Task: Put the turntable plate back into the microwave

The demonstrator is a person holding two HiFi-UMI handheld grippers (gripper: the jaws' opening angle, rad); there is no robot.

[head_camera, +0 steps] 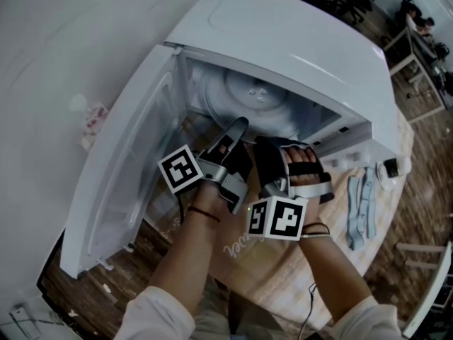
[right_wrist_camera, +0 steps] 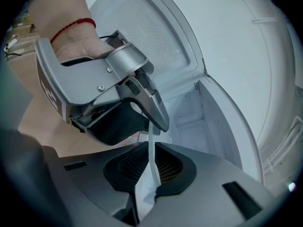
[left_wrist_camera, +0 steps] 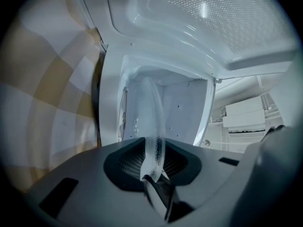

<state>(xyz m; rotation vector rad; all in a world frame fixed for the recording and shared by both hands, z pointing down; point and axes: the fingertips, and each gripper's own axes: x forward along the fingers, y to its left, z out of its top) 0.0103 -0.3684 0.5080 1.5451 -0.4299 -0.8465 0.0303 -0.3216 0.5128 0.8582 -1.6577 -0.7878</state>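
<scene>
In the head view we see the microwave (head_camera: 297,41) on the table (head_camera: 272,282) with its door (head_camera: 120,183) open, and the plate (head_camera: 258,94) is inside it. The left claw (head_camera: 237,129) and the right claw (head_camera: 272,144) reach the plate's near rim. In the left gripper view, the left claw is clamped on this rim. In the right gripper view, the right claw grips the same rim, just beside the left claw.

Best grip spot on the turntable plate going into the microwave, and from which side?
Its near rim, from the open-door side. The turntable plate sits mostly inside the microwave, so only that thin edge is reachable; a jaw on each face pinches it, as the left gripper and right gripper do.
</scene>
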